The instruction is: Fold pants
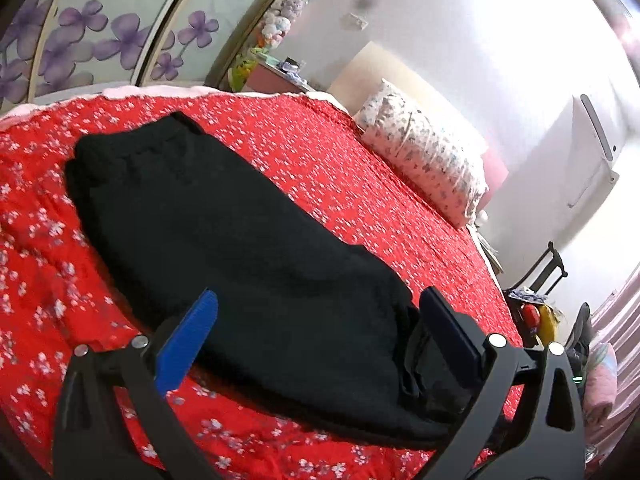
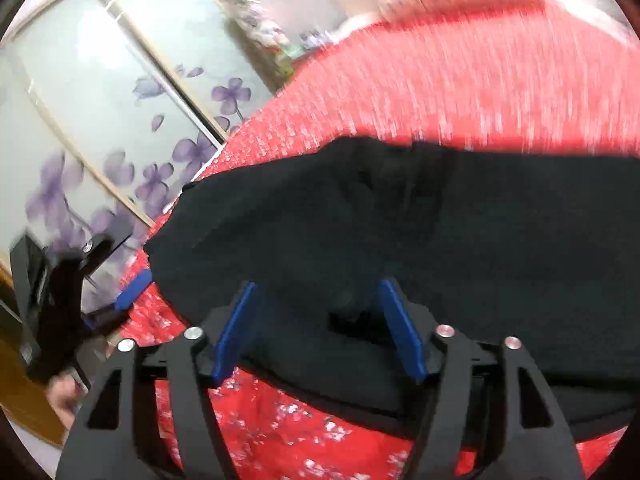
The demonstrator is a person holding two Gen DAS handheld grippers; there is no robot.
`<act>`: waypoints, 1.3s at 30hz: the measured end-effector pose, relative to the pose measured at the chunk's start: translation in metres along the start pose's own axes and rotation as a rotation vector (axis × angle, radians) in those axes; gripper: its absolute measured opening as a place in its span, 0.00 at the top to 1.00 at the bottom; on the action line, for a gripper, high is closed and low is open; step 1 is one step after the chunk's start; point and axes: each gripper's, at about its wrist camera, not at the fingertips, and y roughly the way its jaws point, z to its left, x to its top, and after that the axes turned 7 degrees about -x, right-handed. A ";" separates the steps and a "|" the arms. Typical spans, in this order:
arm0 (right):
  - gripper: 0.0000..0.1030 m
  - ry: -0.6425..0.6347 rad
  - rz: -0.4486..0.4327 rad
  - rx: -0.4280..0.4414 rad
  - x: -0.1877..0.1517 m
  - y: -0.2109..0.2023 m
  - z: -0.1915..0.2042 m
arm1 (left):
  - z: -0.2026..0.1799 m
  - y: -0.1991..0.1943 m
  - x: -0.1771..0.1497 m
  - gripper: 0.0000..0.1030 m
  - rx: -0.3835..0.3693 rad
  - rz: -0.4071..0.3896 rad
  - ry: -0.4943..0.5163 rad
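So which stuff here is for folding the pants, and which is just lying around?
For the job:
black pants
left gripper
right gripper
red floral bedspread they lie on

Just lying about:
flowered pillow
stuffed toys

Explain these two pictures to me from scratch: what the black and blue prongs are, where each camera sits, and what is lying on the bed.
No robot here: a person carries a hand-held gripper in each hand, each with a camera looking along its two blue-padded fingers. One picture is from the left hand-held gripper, the other from the right hand-held gripper. Black pants lie on a red flowered bedspread, with a pillow beyond. Both sets of jaws stand open around the pants' near edge; nothing is gripped.
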 end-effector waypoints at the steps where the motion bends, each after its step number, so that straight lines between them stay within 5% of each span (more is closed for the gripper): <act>1: 0.35 -0.044 -0.028 0.000 -0.004 0.000 0.001 | 0.002 -0.002 0.002 0.02 0.007 -0.007 0.002; 5: 0.35 -0.036 -0.041 0.000 0.000 -0.022 -0.004 | 0.012 -0.009 0.012 0.02 0.031 -0.022 0.005; 9: 0.19 -0.047 -0.138 0.033 -0.003 -0.073 -0.022 | 0.038 -0.023 0.028 0.02 0.014 -0.016 -0.054; 20: 0.14 0.026 -0.184 0.112 -0.021 -0.114 -0.073 | 0.122 -0.016 0.034 0.02 -0.170 0.061 -0.434; 24: 0.14 0.014 -0.171 0.130 -0.021 -0.114 -0.071 | 0.138 -0.006 0.028 0.02 -0.124 0.088 -0.505; 32: 0.14 -0.035 -0.148 0.121 -0.027 -0.111 -0.063 | 0.144 0.002 0.047 0.02 -0.134 0.019 -0.488; 39: 0.14 0.002 -0.129 0.123 -0.028 -0.106 -0.071 | 0.114 -0.002 0.053 0.02 -0.171 0.000 -0.315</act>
